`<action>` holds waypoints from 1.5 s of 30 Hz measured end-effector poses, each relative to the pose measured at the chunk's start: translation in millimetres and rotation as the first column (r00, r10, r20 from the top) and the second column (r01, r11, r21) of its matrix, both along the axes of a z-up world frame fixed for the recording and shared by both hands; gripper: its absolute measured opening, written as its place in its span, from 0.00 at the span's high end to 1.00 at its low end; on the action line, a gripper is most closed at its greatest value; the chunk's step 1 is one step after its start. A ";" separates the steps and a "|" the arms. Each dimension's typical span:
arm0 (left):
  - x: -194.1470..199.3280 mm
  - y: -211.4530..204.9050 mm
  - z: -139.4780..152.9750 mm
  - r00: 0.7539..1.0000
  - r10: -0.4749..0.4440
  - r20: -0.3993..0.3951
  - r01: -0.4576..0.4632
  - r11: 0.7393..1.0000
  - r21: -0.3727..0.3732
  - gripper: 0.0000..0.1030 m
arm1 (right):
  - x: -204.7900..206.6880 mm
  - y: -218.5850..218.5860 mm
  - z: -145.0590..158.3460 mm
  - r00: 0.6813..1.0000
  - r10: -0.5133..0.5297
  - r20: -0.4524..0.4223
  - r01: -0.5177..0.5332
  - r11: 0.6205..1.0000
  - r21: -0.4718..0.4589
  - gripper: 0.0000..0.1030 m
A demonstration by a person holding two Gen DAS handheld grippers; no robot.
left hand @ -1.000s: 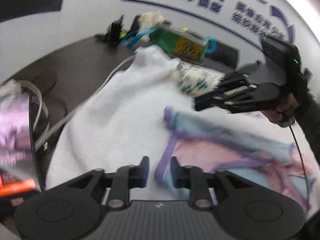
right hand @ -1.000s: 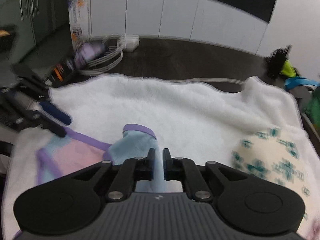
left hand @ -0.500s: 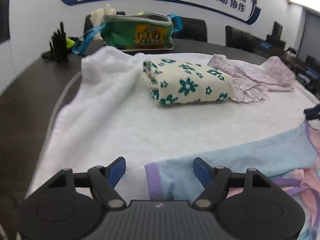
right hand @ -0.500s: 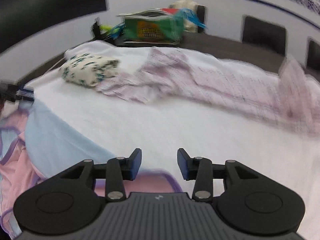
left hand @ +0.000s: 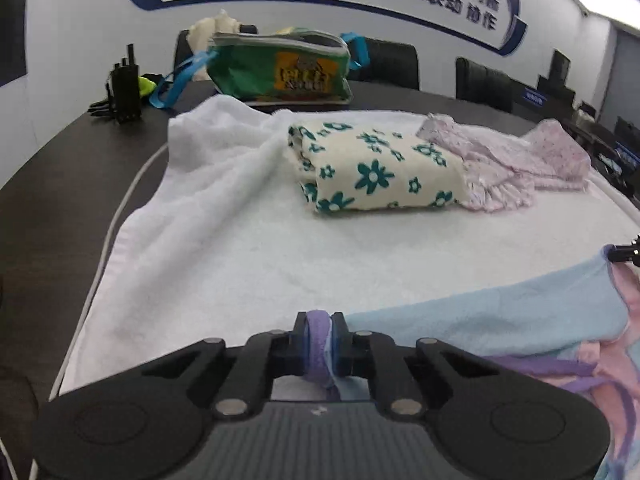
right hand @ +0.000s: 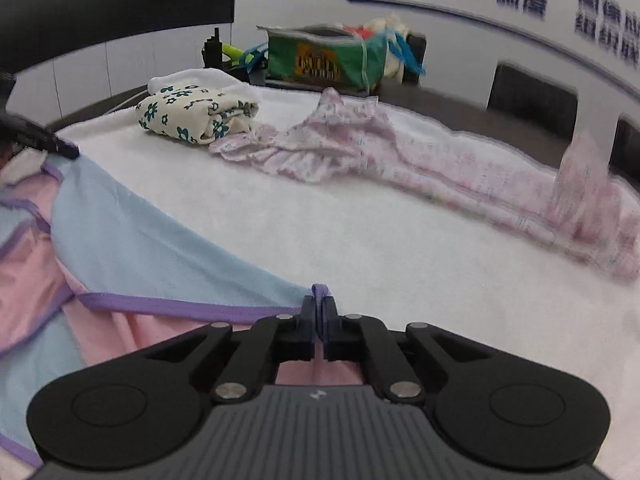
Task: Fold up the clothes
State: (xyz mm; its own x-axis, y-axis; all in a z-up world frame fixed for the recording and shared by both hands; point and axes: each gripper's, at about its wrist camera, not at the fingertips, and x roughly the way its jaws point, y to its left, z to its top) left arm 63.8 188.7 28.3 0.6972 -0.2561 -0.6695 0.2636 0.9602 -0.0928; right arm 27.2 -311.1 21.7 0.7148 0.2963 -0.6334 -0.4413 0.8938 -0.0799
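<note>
A light-blue and pink garment (left hand: 500, 320) with purple trim lies on a white towel (left hand: 240, 248). My left gripper (left hand: 320, 320) has its jaws closing, and its pads press on the purple-hemmed corner of one end. My right gripper (right hand: 319, 304) is shut on the purple hem at the garment's (right hand: 132, 248) other corner. The blue edge runs stretched between the two grips. In each wrist view the tip of the other gripper shows at the picture's edge, the right gripper (left hand: 624, 254) and the left gripper (right hand: 40, 140).
A folded cream cloth with teal flowers (left hand: 376, 168) and a loose pink patterned garment (left hand: 504, 160) lie further back on the towel. Behind them stand a green bag (left hand: 280, 72) and a black device (left hand: 126, 92) on the dark table (left hand: 60, 160). Black chairs line the wall.
Both grippers swung apart to opposite ends of the blue garment, opened over its purple-hemmed corners, then closed on them. The blue edge now lies spread between them.
</note>
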 end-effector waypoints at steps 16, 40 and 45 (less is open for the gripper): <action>47.7 -3.6 -0.5 0.998 0.050 -0.025 -0.049 0.999 0.019 0.91 | 68.7 1.5 7.6 0.999 -0.041 -0.005 0.041 0.996 -0.082 0.98; -121.8 -89.3 -16.1 0.904 -0.427 0.008 0.423 0.893 -0.154 0.96 | -126.8 86.4 -15.1 0.847 0.532 0.013 -0.529 0.840 0.119 0.88; -127.6 -80.1 -21.6 0.918 -0.397 -0.002 0.388 0.899 -0.202 0.96 | -131.5 83.0 -13.5 0.856 0.517 0.007 -0.511 0.845 0.157 0.75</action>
State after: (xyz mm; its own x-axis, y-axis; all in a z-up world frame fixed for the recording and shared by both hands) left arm -63.8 108.6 6.7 0.4859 -0.6308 -0.6050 0.6070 0.7416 -0.2857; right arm -104.4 -228.2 8.1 0.4128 0.7071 -0.5741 -0.8407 0.5383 0.0585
